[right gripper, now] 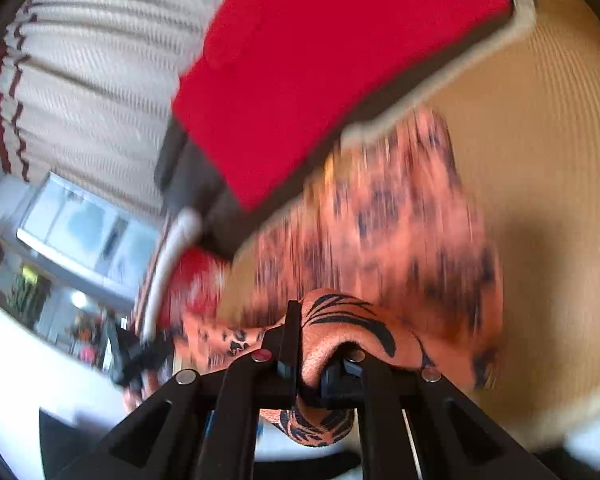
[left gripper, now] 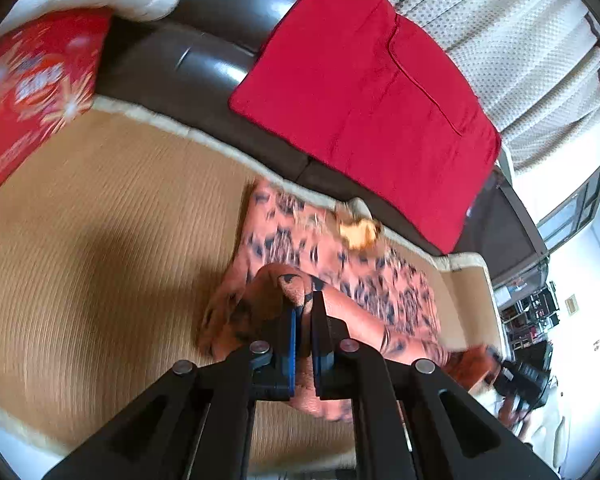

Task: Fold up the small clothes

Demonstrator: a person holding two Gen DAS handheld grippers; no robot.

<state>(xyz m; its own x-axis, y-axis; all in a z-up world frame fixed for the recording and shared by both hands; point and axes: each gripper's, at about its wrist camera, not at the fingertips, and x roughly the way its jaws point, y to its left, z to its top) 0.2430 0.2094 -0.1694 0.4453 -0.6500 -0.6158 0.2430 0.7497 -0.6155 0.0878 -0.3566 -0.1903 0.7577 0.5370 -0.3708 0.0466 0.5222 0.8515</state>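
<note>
Both grippers, left (left gripper: 303, 312) and right (right gripper: 314, 340), have jaws clamped on the orange patterned garment (left gripper: 340, 264), lying mid-frame on a tan woven sofa mat (left gripper: 100, 240); red cushion (left gripper: 364, 92) and curtain (left gripper: 500, 40) upper right.

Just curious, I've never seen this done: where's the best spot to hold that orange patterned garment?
By its near edge, from the front: each gripper, left and right, pinches a bunched corner of the orange garment, whose far part lies on the woven mat.
</note>
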